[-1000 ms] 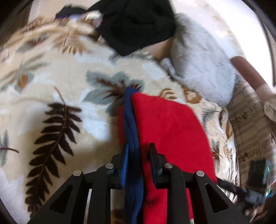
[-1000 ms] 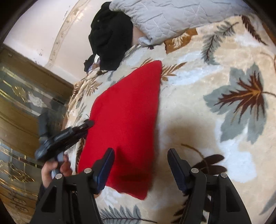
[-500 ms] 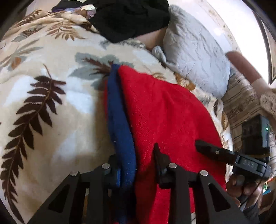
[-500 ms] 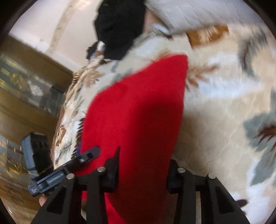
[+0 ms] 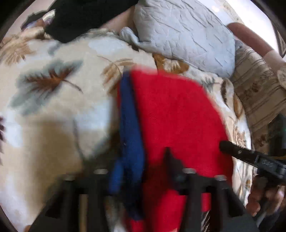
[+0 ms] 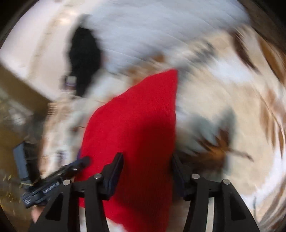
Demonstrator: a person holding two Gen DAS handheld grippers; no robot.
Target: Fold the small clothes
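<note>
A red knitted garment (image 5: 175,114) with a dark blue edge band (image 5: 130,135) lies folded on the leaf-print blanket (image 5: 53,110). My left gripper (image 5: 137,166) stands over its near left edge. Its jaws are opening, with the blue band and some red cloth between them, and the pads do not press. In the right wrist view the same red garment (image 6: 135,128) runs between the fingers of my right gripper (image 6: 147,162), whose jaws are also opening and stand apart from the cloth. Each view shows the other gripper: the right gripper (image 5: 250,157), the left gripper (image 6: 59,176). Both views are motion-blurred.
A grey quilted pillow (image 5: 187,35) and a black garment (image 5: 85,16) lie at the far end of the blanket. Striped beige fabric (image 5: 259,92) borders the right side. A hand (image 5: 259,201) holds the right gripper. Brown wood panelling (image 6: 14,100) stands at the left.
Both grippers' jaws narrowed on the garment half a second ago and now stand wider. Both cameras have shifted across the blanket, and the views have gone blurry.
</note>
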